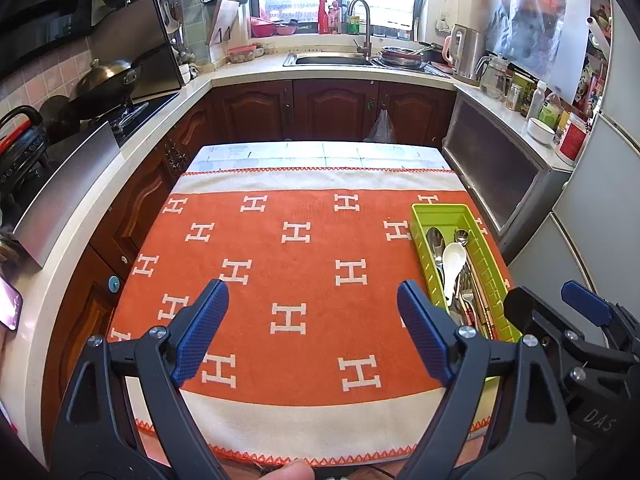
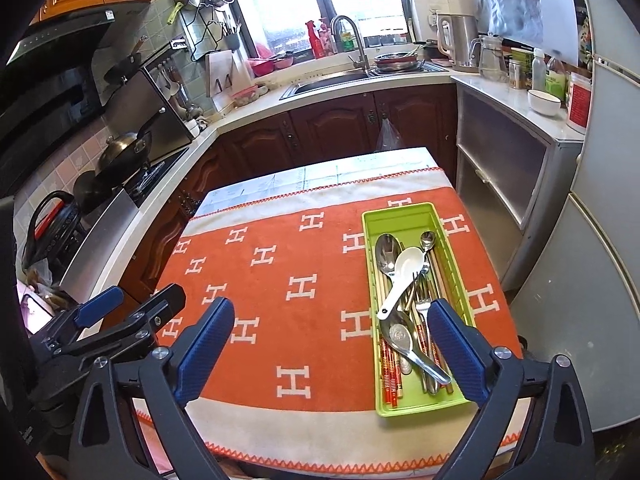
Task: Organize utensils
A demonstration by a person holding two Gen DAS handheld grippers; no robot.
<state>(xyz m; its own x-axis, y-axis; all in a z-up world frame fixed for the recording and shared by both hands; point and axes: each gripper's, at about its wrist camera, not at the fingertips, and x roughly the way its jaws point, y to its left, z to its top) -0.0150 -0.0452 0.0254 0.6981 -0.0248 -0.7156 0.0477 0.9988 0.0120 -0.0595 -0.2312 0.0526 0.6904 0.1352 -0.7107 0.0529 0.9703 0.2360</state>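
A green plastic tray (image 2: 400,212) sits on the right side of the orange cloth. It holds several utensils: a white ceramic spoon (image 2: 404,270), metal spoons (image 2: 386,252), a fork (image 2: 421,300) and red chopsticks (image 2: 390,372). My right gripper (image 2: 330,308) hovers open above the cloth, its right finger over the tray's near end, nothing between the pads. In the left wrist view the same tray (image 1: 440,210) lies at the right with the white spoon (image 1: 454,264) inside. My left gripper (image 1: 312,292) stands open over bare cloth, empty. The right gripper's fingers (image 1: 586,304) show at the right edge.
The orange cloth (image 1: 300,280) with white H marks covers a small table. Dark wood cabinets (image 1: 332,108), a sink (image 1: 332,58) and a stove with a wok (image 1: 108,80) ring the room. A fridge (image 2: 592,280) stands close at the right.
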